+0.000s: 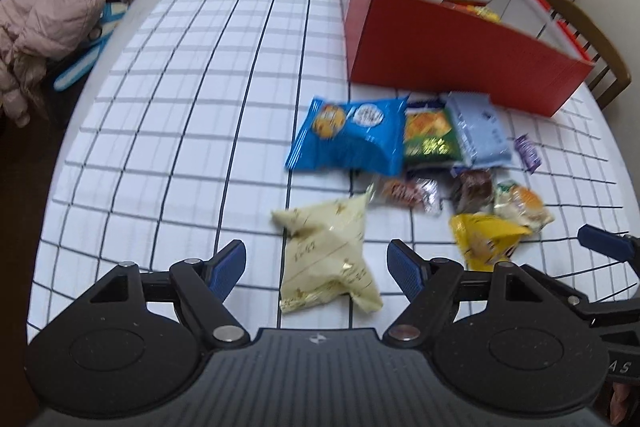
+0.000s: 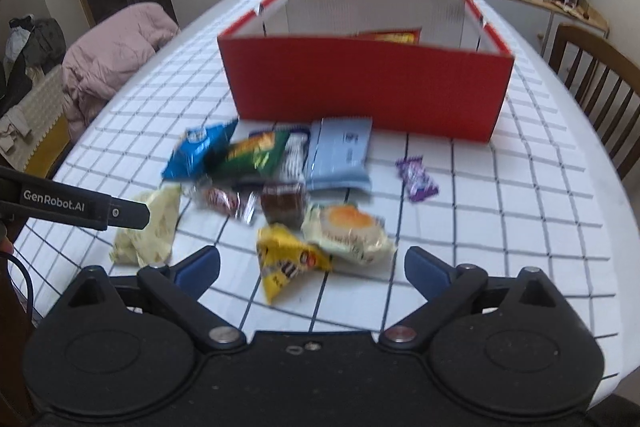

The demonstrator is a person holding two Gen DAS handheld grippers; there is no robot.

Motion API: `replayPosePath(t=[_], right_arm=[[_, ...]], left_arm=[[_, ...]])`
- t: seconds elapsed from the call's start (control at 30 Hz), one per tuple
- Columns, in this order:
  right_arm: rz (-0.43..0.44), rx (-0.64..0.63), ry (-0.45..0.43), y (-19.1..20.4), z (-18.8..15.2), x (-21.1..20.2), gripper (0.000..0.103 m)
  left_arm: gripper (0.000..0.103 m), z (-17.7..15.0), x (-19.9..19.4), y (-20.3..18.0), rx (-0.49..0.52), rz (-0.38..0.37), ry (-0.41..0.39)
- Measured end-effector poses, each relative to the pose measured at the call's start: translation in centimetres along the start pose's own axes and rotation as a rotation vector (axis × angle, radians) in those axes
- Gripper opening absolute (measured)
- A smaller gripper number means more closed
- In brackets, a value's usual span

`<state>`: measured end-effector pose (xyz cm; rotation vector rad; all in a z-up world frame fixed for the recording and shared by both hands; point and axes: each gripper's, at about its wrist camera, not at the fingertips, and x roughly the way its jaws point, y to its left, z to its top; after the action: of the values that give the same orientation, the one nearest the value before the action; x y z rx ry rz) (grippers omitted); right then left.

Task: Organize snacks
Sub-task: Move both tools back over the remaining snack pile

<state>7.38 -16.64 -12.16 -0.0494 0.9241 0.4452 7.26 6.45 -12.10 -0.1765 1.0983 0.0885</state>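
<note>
Tools gaped empty as we neared: cream packet at left tool's twelve, yellow packet at right tool's twelve.

Soft even indoor light, slight motion blur, strong fisheye bending at edges.

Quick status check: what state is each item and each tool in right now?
Left tool: open, cream packet between its fingers, not gripped.
Right tool: open, over the yellow packet.
Red box: open-topped, upright, a packet inside.
Cream packet: on the table.
Yellow packet: crumpled, on the table.
Blue bag: lying flat.
Purple candy: apart from the pile.
</note>
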Motion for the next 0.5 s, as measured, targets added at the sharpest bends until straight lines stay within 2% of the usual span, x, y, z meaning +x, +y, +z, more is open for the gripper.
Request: replayPosePath(t=[0.27, 0.5], right_arm=[[0.027, 0.068, 0.062, -0.3, -0.2, 2.6, 0.085], [0.03, 0.113, 0.08, -0.6, -0.1, 3.8, 0.077]], left_arm=[[0.077, -0.2, 2.2, -0.1, -0.034, 0.01, 0.057], [0.077, 0.2, 3.3, -0.3, -0.039, -0.006, 0.079]])
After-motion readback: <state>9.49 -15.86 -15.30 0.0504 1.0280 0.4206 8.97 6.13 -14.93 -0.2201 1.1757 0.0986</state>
